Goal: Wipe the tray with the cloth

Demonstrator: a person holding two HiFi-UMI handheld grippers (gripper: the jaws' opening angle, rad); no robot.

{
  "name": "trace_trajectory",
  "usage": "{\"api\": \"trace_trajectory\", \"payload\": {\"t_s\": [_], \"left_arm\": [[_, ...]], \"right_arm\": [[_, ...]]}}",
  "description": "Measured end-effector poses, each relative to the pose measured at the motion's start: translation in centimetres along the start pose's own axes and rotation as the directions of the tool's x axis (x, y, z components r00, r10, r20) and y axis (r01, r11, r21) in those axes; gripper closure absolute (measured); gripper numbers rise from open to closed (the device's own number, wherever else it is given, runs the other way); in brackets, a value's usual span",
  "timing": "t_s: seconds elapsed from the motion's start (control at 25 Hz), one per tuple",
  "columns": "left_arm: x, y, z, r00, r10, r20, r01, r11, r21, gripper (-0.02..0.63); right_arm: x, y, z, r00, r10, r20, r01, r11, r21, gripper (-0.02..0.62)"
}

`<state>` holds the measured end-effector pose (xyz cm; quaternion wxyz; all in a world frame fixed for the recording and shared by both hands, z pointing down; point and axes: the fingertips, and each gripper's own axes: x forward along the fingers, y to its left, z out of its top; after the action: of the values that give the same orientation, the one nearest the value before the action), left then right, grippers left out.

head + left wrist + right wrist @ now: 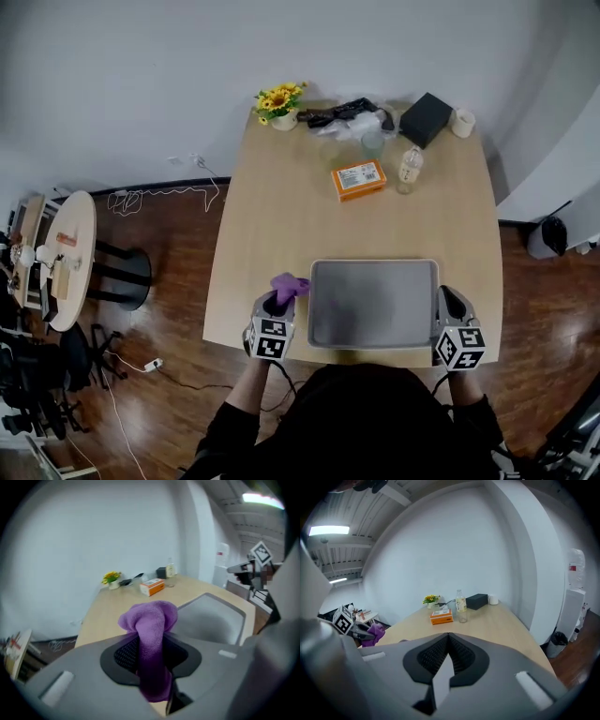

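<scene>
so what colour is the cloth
Purple. The cloth shows best in the left gripper view.

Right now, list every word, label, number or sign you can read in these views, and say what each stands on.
No text can be read in any view.
Orange box: white label, print too small to read.
Bottle: label blurred, unreadable.
Marker cubes: black-and-white square patterns, no letters.
Water dispenser: red mark, too small to read.

Bunched purple cloth (289, 286) beside grey tray (375, 309)
</scene>
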<state>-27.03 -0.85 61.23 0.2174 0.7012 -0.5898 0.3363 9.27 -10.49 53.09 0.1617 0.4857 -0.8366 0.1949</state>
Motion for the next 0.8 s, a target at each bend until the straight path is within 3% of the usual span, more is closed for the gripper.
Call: {"api": "trace_trajectory", "payload": {"t_s": [0.08, 0.28, 0.44, 0.52, 0.6, 0.68, 0.8], "left_arm": [[0.0, 3.1, -2.8, 0.997, 0.052, -0.058, -0.058, 0.994, -0.097, 0.511], [2.2, 4.3, -7.7, 0.988, 0.034, -0.148, -0.066, 0.974, -0.217, 0.503], [3.7, 4.0, -11.4, 0.973, 0.02, -0.231, -0.095, 0.942, -0.322, 0.379], [2.7, 4.3, -10.7, 0.974, 0.041, -0.221, -0.12, 0.926, -0.357, 0.37], [0.6, 5.0, -7.4, 0.986, 0.107, -0.131, -0.147, 0.923, -0.356, 0.37], [-2.1, 4.9, -2.1, 0.989, 0.145, 0.033, -0.125, 0.934, -0.336, 0.371], [-6.1, 1.5, 6.7, 0.954, 0.067, 0.293, 0.018, 0.961, -0.277, 0.379]], "right_arm": [[0.0, -0.5, 0.6, 1.0, -0.008, 0.008, 0.008, 1.0, 0.004, 0.594], [0.0, -1.0, 0.4, 1.0, -0.016, -0.007, 0.016, 1.0, 0.013, 0.594], [-0.2, 0.1, -0.1, 1.0, 0.001, -0.018, 0.0, 1.0, 0.007, 0.594], [-0.3, 0.5, 0.1, 1.0, 0.008, -0.014, -0.008, 1.0, 0.008, 0.594], [-0.5, 0.8, 0.5, 1.0, 0.013, -0.001, -0.013, 1.0, 0.012, 0.594], [-0.8, 1.0, 1.0, 1.0, 0.019, 0.018, -0.019, 1.0, 0.019, 0.594], [-1.3, 2.0, 2.5, 0.997, 0.05, 0.061, -0.051, 0.999, 0.019, 0.594]]}}
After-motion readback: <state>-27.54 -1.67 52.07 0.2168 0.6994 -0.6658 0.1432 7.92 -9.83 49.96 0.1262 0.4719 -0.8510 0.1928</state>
